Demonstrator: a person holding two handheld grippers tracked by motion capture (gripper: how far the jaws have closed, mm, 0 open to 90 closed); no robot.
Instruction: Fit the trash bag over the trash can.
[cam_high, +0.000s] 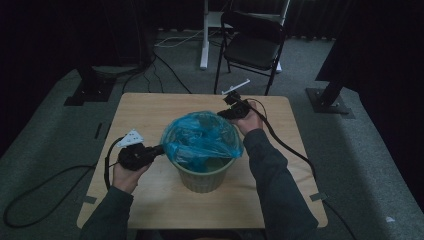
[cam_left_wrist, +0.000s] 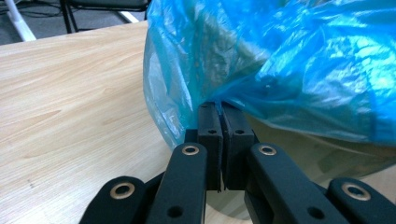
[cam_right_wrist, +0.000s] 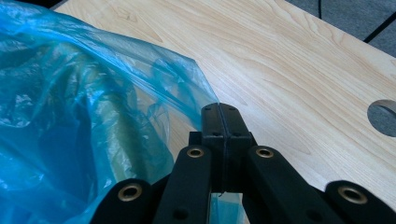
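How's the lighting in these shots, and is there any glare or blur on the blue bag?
High view: dim and murky, with the translucent blue plastic bag the brightest colour. Left gripper view: bright, white glare on the bag's crinkles, nearest folds soft. Right gripper view: evenly lit pale wooden table, close bag slightly blurred.

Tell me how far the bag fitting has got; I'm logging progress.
Done: the blue bin bag already sits in the green waste bin on the table. In hand: the left gripper and right gripper each pinch its edge, on opposite sides. Left: the plastic looks bunched above the rim, so it likely needs pulling down around it.
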